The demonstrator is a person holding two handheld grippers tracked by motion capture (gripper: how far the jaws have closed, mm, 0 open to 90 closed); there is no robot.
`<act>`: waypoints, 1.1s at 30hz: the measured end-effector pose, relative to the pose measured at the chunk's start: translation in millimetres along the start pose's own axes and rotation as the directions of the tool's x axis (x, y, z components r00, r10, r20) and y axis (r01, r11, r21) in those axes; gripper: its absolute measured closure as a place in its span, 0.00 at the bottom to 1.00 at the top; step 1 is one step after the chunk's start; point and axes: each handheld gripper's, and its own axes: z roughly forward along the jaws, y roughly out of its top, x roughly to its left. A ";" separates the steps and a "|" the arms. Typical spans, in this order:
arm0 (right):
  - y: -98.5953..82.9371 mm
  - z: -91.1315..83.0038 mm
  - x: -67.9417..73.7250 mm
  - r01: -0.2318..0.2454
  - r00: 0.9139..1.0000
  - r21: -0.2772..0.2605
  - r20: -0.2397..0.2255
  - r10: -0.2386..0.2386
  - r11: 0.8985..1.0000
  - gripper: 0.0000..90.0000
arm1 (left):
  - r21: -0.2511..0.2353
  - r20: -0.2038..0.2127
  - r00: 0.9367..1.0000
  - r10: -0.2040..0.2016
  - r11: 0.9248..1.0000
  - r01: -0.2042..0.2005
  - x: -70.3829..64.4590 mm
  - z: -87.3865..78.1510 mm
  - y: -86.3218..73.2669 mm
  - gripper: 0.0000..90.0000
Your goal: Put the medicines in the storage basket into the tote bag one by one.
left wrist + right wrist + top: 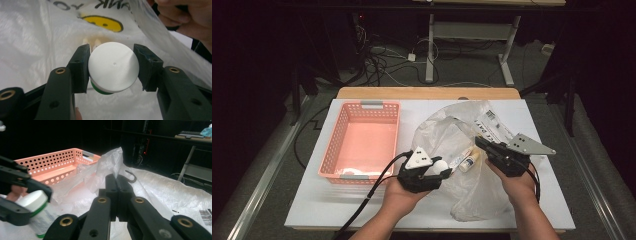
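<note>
Left gripper view puts the white-capped bottle (113,67) dead centre of the frame, my left tool (113,68) clamped on it by the cap, both jaws pressed against the rim. A green band peeks out below the cap. My worry is that grip: the cap is round and smooth, so the bottle may well twist or slide out if I swing it quickly.

In the high view the left tool (438,169) sits low centre, at the mouth of the plastic bag (472,195), with the pink basket (343,131) to the left of it on the white counter (307,200). Two more small bottles (466,161) lie in the bag just right of the tool; dragging the film could roll them about.

Right gripper view shows my right tool (117,181) shut on a fold of the bag, jaws together at mid-frame, holding the opening up. If that thin film slips or tears, the mouth would probably collapse over the held bottle and snag it. The basket's near wall could also catch the bottle's base if I carry it across too low
</note>
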 end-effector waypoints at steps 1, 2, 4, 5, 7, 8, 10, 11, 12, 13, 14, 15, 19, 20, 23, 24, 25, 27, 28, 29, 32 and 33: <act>-0.2 0.1 0.1 0.000 1.000 0.001 0.000 0.000 1.000 1.00 | -0.001 0.000 1.000 0.000 1.000 0.000 0.3 4.2 3.5 0.54; -0.4 0.4 -0.1 -0.002 1.000 -0.001 0.001 0.002 1.000 1.00 | 0.002 -0.004 1.000 0.002 1.000 -0.002 1.2 8.7 7.0 0.54; -0.9 0.4 -0.3 -0.010 1.000 0.005 0.003 0.010 1.000 1.00 | 0.012 -0.015 1.000 0.010 1.000 -0.009 4.2 17.8 13.1 0.54; -1.1 0.5 -0.8 -0.006 1.000 0.005 0.001 0.006 1.000 1.00 | 0.017 -0.020 1.000 0.010 1.000 -0.010 5.9 22.2 15.7 0.54; -1.3 0.8 -1.3 -0.004 1.000 0.003 0.001 0.004 1.000 1.00 | 0.020 -0.028 1.000 0.006 1.000 -0.006 9.3 30.6 19.9 0.54; -1.3 0.8 -1.5 -0.004 1.000 0.004 0.001 0.004 1.000 1.00 | 0.024 -0.034 0.999 0.008 1.000 -0.008 11.1 34.6 21.5 0.54; -1.3 0.8 -1.8 -0.005 1.000 0.002 -0.001 0.005 1.000 1.00 | 0.031 -0.050 0.999 0.004 1.000 -0.003 15.5 42.9 24.1 0.54; -1.3 0.8 -2.0 -0.008 1.000 0.000 -0.002 0.008 1.000 1.00 | 0.035 -0.057 0.998 0.003 0.999 -0.001 18.0 46.9 25.1 0.54; -1.3 0.7 -2.3 -0.009 1.000 -0.001 -0.001 0.009 1.000 1.00 | 0.040 -0.065 0.998 0.002 0.999 0.001 20.4 50.9 26.2 0.54; -1.3 0.5 -2.3 -0.014 1.000 -0.002 -0.001 0.014 1.000 1.00 | 0.044 -0.072 0.997 0.001 0.999 0.002 23.0 54.9 27.0 0.54; -1.3 0.3 -2.5 -0.015 1.000 -0.003 0.000 0.015 1.000 1.00 | 0.050 -0.081 0.997 0.004 0.999 0.001 25.4 59.0 27.8 0.54; -1.2 0.1 -2.8 -0.018 1.000 -0.005 -0.002 0.018 1.000 1.00 | 0.057 -0.092 0.996 0.009 0.998 -0.003 28.0 63.1 28.6 0.54; -1.5 -0.2 -4.2 -0.025 1.000 -0.006 -0.004 0.025 1.000 1.00 | 0.066 -0.132 0.991 0.020 0.998 -0.011 38.5 78.6 30.1 0.54; -1.9 0.1 -4.9 -0.026 1.000 -0.007 -0.004 0.026 1.000 1.00 | 0.066 -0.140 0.990 0.018 0.998 -0.009 41.1 82.0 30.4 0.54; -3.3 0.4 -6.6 -0.030 1.000 -0.004 -0.004 0.030 1.000 1.00 | 0.076 -0.137 0.991 0.007 0.997 0.003 48.5 91.6 30.6 0.54; -3.6 0.1 -6.8 -0.035 0.999 0.000 -0.002 0.035 0.999 1.00 | 0.078 -0.141 0.990 0.005 0.997 0.006 50.5 94.7 30.2 0.54; -4.0 0.2 -7.4 -0.037 0.999 -0.003 -0.001 0.037 0.999 1.00 | 0.083 -0.142 0.990 -0.001 0.996 0.013 52.4 97.9 29.6 0.54; -4.9 0.6 -8.4 -0.044 0.999 -0.001 -0.001 0.044 0.999 1.00 | 0.091 -0.151 0.989 -0.001 0.996 0.015 55.0 103.8 27.9 0.54; -5.5 1.0 -9.0 -0.045 0.999 0.001 -0.001 0.045 0.999 1.00 | 0.093 -0.148 0.989 -0.006 0.996 0.020 56.2 106.3 26.9 0.54; -6.2 1.3 -9.5 -0.047 0.999 0.003 -0.001 0.047 0.999 1.00 | 0.092 -0.141 0.990 -0.014 0.995 0.027 57.5 108.7 25.8 0.54; -7.1 1.2 -10.0 -0.054 0.999 0.006 0.000 0.054 0.999 1.00 | 0.098 -0.137 0.990 -0.020 0.995 0.034 59.3 114.4 22.8 0.54; -7.0 1.2 -10.3 -0.051 0.999 0.004 0.000 0.051 0.999 1.00 | 0.104 -0.136 0.991 -0.018 0.994 0.033 59.7 116.1 21.8 0.54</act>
